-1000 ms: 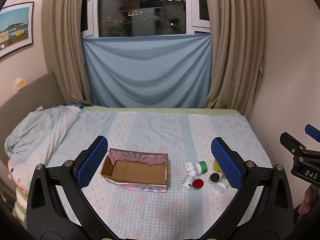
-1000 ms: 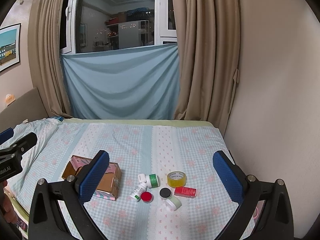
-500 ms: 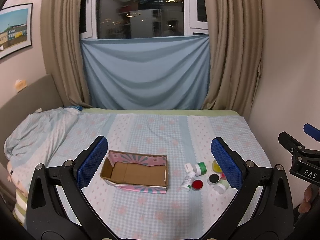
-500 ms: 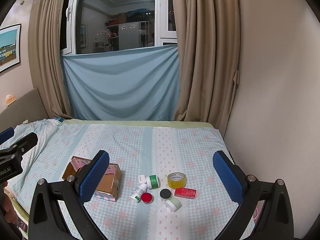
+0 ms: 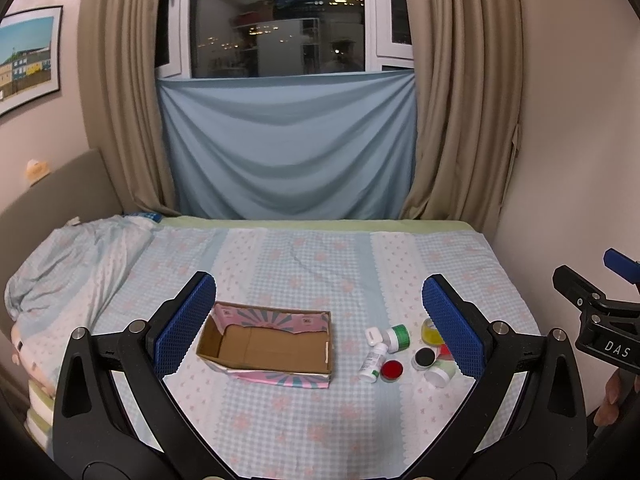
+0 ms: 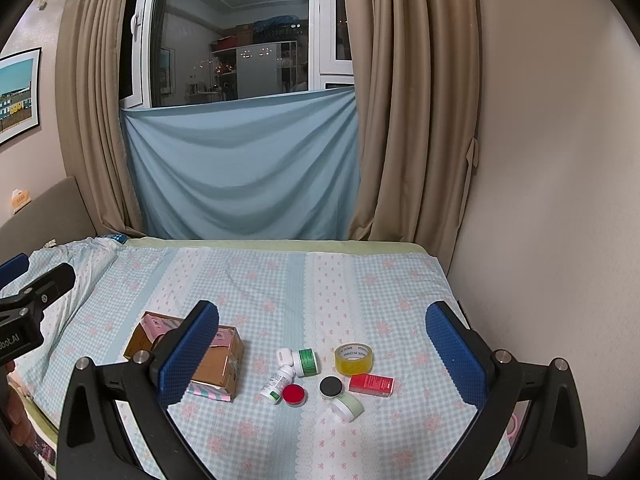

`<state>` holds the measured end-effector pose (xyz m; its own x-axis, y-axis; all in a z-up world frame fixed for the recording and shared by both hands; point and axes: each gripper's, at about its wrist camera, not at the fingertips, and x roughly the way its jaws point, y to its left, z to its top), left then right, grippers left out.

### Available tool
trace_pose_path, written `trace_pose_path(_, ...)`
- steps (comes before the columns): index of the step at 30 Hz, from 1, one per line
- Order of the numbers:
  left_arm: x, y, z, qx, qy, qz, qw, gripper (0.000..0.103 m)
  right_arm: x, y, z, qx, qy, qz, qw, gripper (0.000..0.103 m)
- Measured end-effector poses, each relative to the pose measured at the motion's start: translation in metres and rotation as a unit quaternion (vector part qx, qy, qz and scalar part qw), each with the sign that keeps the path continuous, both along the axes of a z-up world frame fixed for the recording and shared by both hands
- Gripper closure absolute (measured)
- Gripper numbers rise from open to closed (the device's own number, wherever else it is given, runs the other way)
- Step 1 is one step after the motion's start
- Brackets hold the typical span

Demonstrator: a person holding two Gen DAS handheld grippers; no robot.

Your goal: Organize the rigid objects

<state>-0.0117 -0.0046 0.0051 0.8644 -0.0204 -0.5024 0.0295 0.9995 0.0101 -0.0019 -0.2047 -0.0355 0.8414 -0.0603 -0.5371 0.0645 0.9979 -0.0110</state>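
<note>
An open cardboard box (image 5: 267,346) with a pink patterned rim lies on the bed; it also shows in the right wrist view (image 6: 218,364). Right of it lies a cluster: a green-capped jar (image 6: 306,361), a small white bottle (image 6: 277,385), a red lid (image 6: 294,394), a black lid (image 6: 331,386), a pale green jar (image 6: 347,406), a yellow tape roll (image 6: 353,358) and a red box (image 6: 370,385). My left gripper (image 5: 320,326) is open and empty above the box. My right gripper (image 6: 322,350) is open and empty above the cluster.
The bed (image 5: 320,420) has a blue checked sheet. A rumpled duvet (image 5: 72,264) lies at its left. A wall (image 6: 560,200) runs along the right edge, curtains (image 6: 416,120) and a window at the far end.
Both views have tilted slightly upward, so the box and the cluster sit a little lower in frame. Nothing on the bed has moved.
</note>
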Motion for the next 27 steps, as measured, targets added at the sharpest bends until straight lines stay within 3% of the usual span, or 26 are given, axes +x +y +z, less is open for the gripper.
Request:
trace_pose_path(21,0.007,0.001,-0.001,0.008,-0.018,0.006,0.9998,0.001,0.0,-0.001,-0.002,0.003,-0.003,-0.011,1.0,0.0)
trace_pose_path(27,0.02,0.009,-0.003,-0.018,-0.008,-0.012,0.9997,0.001,0.004,-0.004,-0.002,0.003,-0.003,-0.026,1.0,0.0)
